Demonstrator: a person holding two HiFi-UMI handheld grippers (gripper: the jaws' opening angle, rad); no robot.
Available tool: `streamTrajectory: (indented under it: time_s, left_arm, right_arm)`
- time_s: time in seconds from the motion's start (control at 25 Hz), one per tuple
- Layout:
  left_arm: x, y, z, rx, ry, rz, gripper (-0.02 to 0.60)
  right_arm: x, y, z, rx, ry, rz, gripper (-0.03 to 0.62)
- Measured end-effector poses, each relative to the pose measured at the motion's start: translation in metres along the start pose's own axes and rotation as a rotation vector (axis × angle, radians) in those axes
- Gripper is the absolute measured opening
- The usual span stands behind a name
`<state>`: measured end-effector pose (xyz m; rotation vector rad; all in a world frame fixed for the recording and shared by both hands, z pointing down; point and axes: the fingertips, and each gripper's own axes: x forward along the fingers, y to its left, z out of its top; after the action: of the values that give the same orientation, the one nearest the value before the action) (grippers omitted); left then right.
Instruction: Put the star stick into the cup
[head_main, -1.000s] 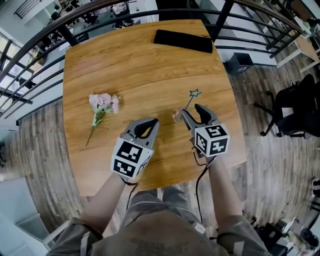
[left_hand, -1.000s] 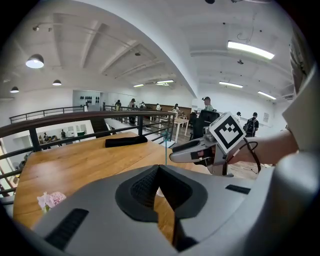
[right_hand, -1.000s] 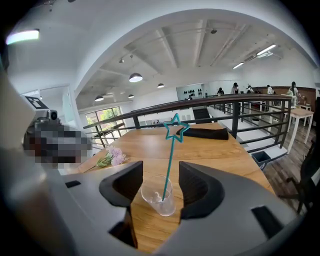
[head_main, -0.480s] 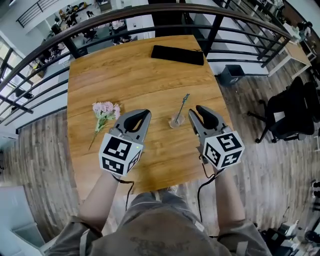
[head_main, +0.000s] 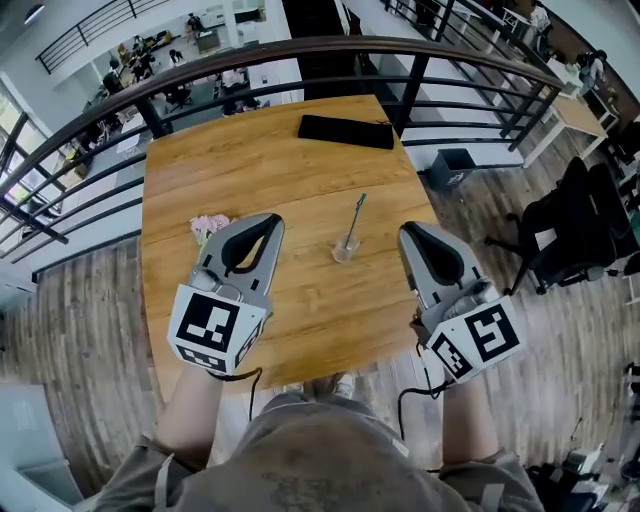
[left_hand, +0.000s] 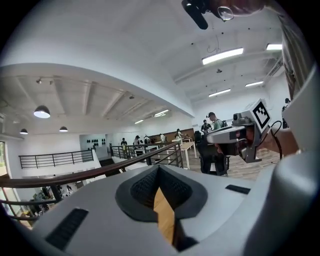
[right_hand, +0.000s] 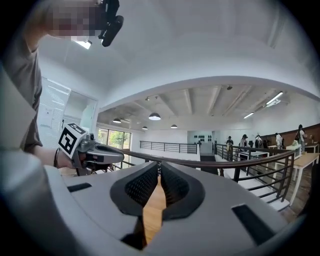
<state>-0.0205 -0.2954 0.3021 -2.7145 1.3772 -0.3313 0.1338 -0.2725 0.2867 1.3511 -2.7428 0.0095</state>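
A small clear cup (head_main: 346, 248) stands on the wooden table (head_main: 300, 170), and the thin star stick (head_main: 356, 215) leans in it with its top tilted away from me. Both grippers are held high above the table, on either side of the cup and apart from it. My left gripper (head_main: 271, 221) (left_hand: 159, 168) is shut and empty. The jaws of my right gripper (head_main: 407, 231) (right_hand: 159, 166) have just been closing; they now meet with nothing between them. Each gripper view looks level over the railing, with the other gripper at its edge.
A black flat bar (head_main: 345, 131) lies at the table's far edge. A pink flower sprig (head_main: 206, 224) lies left of the cup, half hidden behind my left gripper. A dark railing (head_main: 250, 60) runs behind the table; a black office chair (head_main: 590, 225) stands at the right.
Both grippers have risen from the table toward the camera and drawn apart. The right gripper's jaws went from open beside the stick to shut. The stick stays in the cup.
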Motion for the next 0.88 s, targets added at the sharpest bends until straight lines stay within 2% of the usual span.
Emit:
streamTrajectory:
  time_s: [0.2, 0.4, 0.68, 0.88]
  left_arm:
    - [-0.025, -0.012, 0.017, 0.019, -0.032, 0.003, 0.015]
    - [-0.040, -0.026, 0.016, 0.023, -0.047, -0.045, 0.015]
    - [-0.058, -0.045, -0.003, 0.000, -0.014, -0.062, 0.015]
    - [-0.059, -0.051, -0.012, 0.002, 0.021, -0.073, 0.015]
  right_arm:
    - [-0.032, 0.023, 0.017, -0.016, -0.042, -0.010, 0.040]
    - [-0.052, 0.037, 0.020, 0.000, -0.066, -0.012, 0.034]
    - [-0.068, 0.058, 0.000, 0.030, -0.010, 0.029, 0.034]
    - [-0.066, 0.057, -0.003, 0.060, -0.016, 0.025, 0.034]
